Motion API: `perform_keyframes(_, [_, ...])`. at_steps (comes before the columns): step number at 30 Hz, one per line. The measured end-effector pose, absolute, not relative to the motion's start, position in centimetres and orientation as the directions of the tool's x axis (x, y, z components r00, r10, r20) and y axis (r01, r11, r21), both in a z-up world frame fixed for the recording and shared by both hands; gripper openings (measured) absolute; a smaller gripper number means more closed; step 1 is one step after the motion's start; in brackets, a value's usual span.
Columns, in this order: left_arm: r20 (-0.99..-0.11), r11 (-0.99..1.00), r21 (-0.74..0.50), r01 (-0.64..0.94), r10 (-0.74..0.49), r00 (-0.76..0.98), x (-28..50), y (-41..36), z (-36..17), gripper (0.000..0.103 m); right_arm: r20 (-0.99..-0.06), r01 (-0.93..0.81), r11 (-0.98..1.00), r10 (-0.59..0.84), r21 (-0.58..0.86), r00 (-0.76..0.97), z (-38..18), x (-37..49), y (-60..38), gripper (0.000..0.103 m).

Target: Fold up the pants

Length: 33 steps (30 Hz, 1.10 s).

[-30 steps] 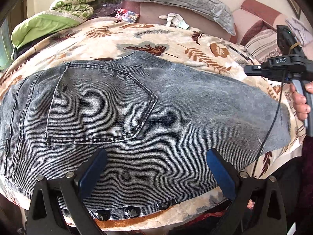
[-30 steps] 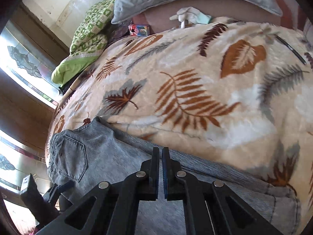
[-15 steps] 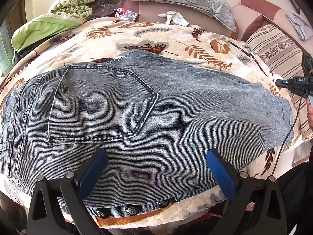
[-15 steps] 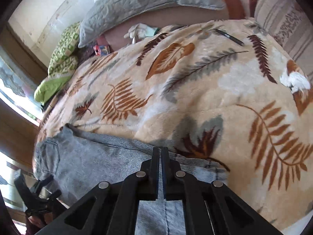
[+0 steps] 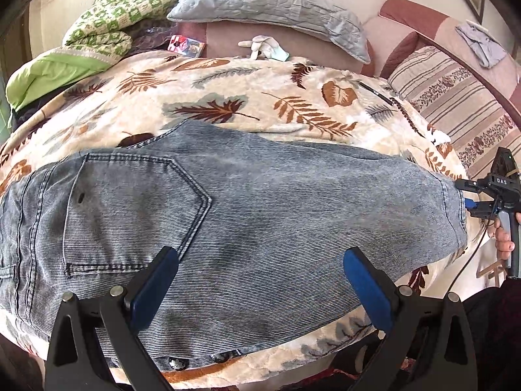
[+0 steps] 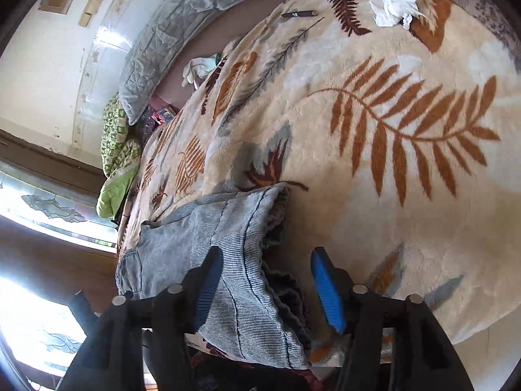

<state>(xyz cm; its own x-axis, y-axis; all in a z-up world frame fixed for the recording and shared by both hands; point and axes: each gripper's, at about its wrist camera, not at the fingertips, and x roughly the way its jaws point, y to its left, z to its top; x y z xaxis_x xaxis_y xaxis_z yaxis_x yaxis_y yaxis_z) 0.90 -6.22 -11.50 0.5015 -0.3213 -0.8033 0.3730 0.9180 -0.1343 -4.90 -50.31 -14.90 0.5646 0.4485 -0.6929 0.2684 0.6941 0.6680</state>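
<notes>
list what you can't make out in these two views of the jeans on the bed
- Jeans: left wrist view, waistband end cut off at the left edge.
- Buttons: left wrist view, partly behind the left tongs.
- Hem: right wrist view, lowest part hidden behind the opening right tongs.
- Small dark object on the blanket: too small to identify.
</notes>
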Motion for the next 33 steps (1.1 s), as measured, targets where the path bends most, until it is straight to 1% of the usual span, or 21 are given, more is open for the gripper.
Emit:
perform_keyframes(3, [-0.817, 0.910, -0.144, 0.389, -0.331, 0.472, 0.8, -7.4, -12.0, 0.101, -0.748, 0.328, 0.727, 0.372, 0.603, 0.550, -16.0, -3.5, -49.2, 0.060])
perform_keyframes(4, [-0.819, 0.907, -0.149, 0.394, -0.337, 0.465, 0.6, -7.7, -12.1, 0.101, -0.736, 0.311, 0.718, 0.401, 0.622, 0.546, -16.4, -2.6, -48.8, 0.060])
perform_keyframes(6, [-0.823, 0.900, -0.144, 0.410, -0.339, 0.455, 0.2, -8.0, -12.3, 0.101, -0.683, 0.280, 0.664, 0.481, 0.693, 0.549, -17.2, -1.1, -48.6, 0.060])
perform_keyframes(9, [-0.827, 0.899, -0.126, 0.419, -0.329, 0.456, -0.4, -8.0, -12.3, 0.101, -0.609, 0.263, 0.582, 0.544, 0.769, 0.577, -18.7, 0.9, -48.9, 0.060])
perform_keyframes(10, [-0.826, 0.900, -0.126, 0.417, -0.328, 0.458, -0.4, -7.8, -12.2, 0.101, -0.589, 0.258, 0.561, 0.554, 0.786, 0.589, -19.0, 1.2, -49.0, 0.057])
perform_keyframes(11, [-0.825, 0.903, -0.127, 0.411, -0.326, 0.462, -0.4, -7.4, -12.1, 0.101, -0.588, 0.250, 0.568, 0.552, 0.784, 0.591, -18.9, 1.5, -48.8, 0.045])
perform_keyframes(13, [-0.822, 0.910, -0.132, 0.392, -0.322, 0.470, -0.3, -6.7, -11.8, 0.101, -0.620, 0.218, 0.637, 0.518, 0.739, 0.590, -17.9, 1.7, -47.7, 0.027])
perform_keyframes(14, [-0.821, 0.913, -0.139, 0.383, -0.322, 0.471, 0.0, -6.4, -11.8, 0.101, -0.634, 0.188, 0.687, 0.482, 0.702, 0.605, -16.9, 1.6, -46.9, 0.023])
perform_keyframes(17, [-0.822, 0.921, -0.151, 0.358, -0.318, 0.472, 0.6, -6.1, -11.9, 0.101, -0.622, 0.113, 0.802, 0.358, 0.587, 0.696, -13.5, 0.5, -45.4, 0.023])
perform_keyframes(19, [-0.825, 0.921, -0.151, 0.359, -0.318, 0.467, 0.7, -6.4, -12.1, 0.101, -0.653, 0.150, 0.860, 0.245, 0.488, 0.716, -12.6, 0.4, -45.1, 0.024])
perform_keyframes(20, [-0.826, 0.919, -0.147, 0.365, -0.317, 0.466, 0.6, -6.6, -12.1, 0.101, -0.680, 0.172, 0.875, 0.215, 0.453, 0.701, -13.0, 0.8, -45.0, 0.027])
perform_keyframes(21, [-0.826, 0.917, -0.138, 0.374, -0.315, 0.467, 0.5, -6.9, -12.1, 0.101, -0.722, 0.210, 0.879, 0.194, 0.429, 0.664, -13.9, 1.4, -45.1, 0.034])
perform_keyframes(22, [-0.826, 0.916, -0.127, 0.381, -0.311, 0.470, 0.4, -7.0, -12.1, 0.101, -0.772, 0.264, 0.877, 0.168, 0.401, 0.614, -14.9, 1.9, -45.5, 0.046])
perform_keyframes(23, [-0.825, 0.915, -0.114, 0.386, -0.303, 0.476, 0.3, -7.1, -12.1, 0.101, -0.805, 0.325, 0.864, 0.141, 0.384, 0.577, -15.7, 2.2, -46.2, 0.047])
perform_keyframes(25, [-0.824, 0.920, -0.090, 0.382, -0.284, 0.490, 0.4, -7.0, -12.2, 0.101, -0.772, 0.357, 0.818, 0.156, 0.450, 0.616, -15.2, 1.4, -48.1, 0.048])
perform_keyframes(27, [-0.828, 0.930, -0.074, 0.361, -0.259, 0.498, 0.8, -6.6, -12.3, 0.101, -0.741, 0.402, 0.804, 0.069, 0.438, 0.668, -13.6, -0.2, -49.4, 0.048])
perform_keyframes(28, [-0.828, 0.936, -0.065, 0.346, -0.244, 0.506, 1.0, -6.3, -12.4, 0.101, -0.708, 0.395, 0.807, 0.040, 0.440, 0.705, -12.7, -1.0, -49.7, 0.048])
perform_keyframes(29, [-0.826, 0.942, -0.057, 0.331, -0.231, 0.515, 1.3, -6.0, -12.3, 0.101, -0.674, 0.366, 0.816, 0.039, 0.448, 0.738, -11.9, -1.6, -49.6, 0.048])
perform_keyframes(31, [-0.820, 0.952, -0.051, 0.302, -0.212, 0.531, 1.8, -5.3, -12.3, 0.101, -0.634, 0.287, 0.843, 0.080, 0.454, 0.769, -10.6, -2.1, -48.6, 0.048])
perform_keyframes(33, [-0.829, 0.967, -0.024, 0.252, -0.160, 0.535, 2.5, -4.8, -12.8, 0.101, -0.633, 0.199, 0.892, 0.118, 0.406, 0.765, -9.7, -1.6, -45.8, 0.048])
